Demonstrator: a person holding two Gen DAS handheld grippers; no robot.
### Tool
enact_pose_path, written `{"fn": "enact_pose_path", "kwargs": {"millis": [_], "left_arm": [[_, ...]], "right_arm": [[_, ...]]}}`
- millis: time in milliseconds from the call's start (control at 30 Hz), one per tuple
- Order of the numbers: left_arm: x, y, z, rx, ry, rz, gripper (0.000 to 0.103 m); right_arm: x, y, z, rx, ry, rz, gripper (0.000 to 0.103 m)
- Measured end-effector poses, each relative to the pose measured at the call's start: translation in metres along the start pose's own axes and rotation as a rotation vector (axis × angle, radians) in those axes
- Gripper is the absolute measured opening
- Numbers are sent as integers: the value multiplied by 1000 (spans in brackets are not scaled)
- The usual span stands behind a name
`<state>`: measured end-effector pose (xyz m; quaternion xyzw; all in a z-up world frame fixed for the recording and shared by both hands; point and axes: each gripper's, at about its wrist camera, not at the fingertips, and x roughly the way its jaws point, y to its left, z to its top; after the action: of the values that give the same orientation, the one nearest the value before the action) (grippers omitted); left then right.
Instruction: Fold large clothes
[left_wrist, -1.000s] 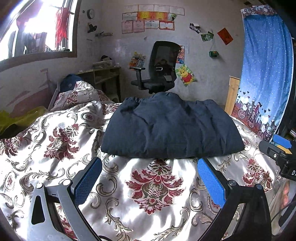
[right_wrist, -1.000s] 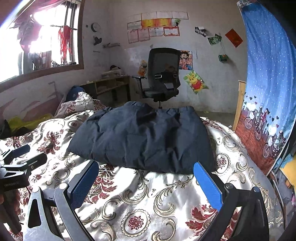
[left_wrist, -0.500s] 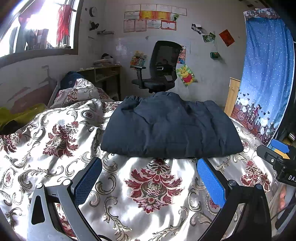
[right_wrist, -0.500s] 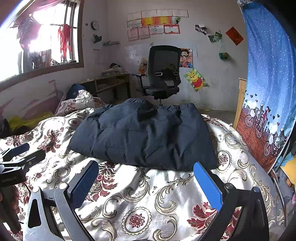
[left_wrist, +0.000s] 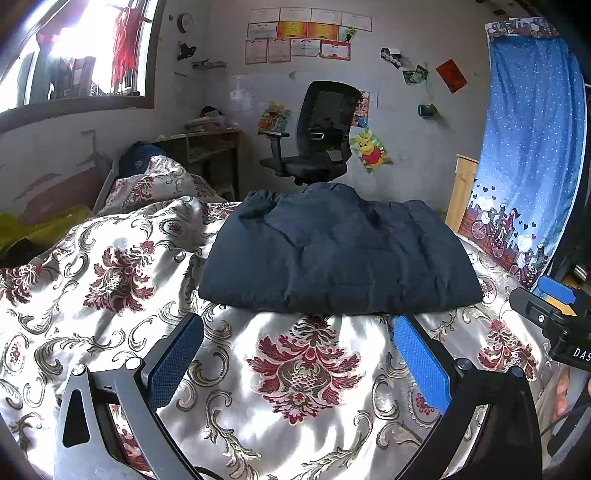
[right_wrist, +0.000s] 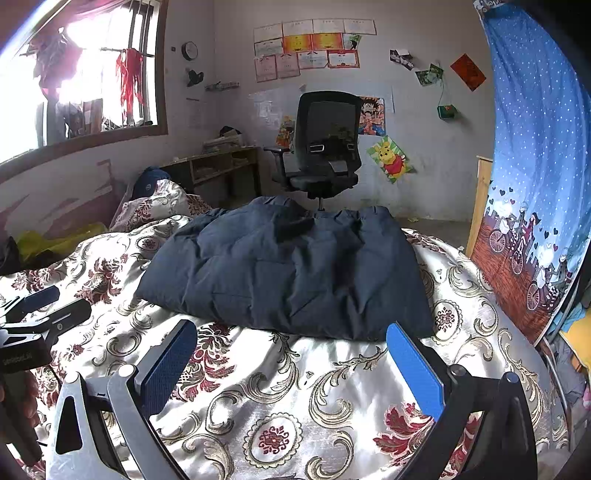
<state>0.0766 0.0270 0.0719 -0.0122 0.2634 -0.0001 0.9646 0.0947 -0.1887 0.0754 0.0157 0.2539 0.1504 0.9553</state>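
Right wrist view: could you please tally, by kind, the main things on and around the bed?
Dark blue jacket: 1
Floral bedspread: 1
Office chair: 1
Blue curtain: 1
Bear poster: 1
Wall clock: 1
Grippers, both open and empty: 2, the right gripper and the left gripper
Total: 8

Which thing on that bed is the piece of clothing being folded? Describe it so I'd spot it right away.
Start with the bed, spread with a shiny white quilt patterned in dark red flowers and scrolls. In its middle, in front of the black office chair, lies the puffy navy jacket, folded into a thick rectangular bundle. It is the only plain dark thing on the patterned cover.
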Motion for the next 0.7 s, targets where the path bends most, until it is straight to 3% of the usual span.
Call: {"fn": "enact_pose_path", "kwargs": {"millis": [700], "left_arm": [[0,0,0,5,1,-1,101]], "right_arm": [[0,0,0,0,-1,0,103]]}}
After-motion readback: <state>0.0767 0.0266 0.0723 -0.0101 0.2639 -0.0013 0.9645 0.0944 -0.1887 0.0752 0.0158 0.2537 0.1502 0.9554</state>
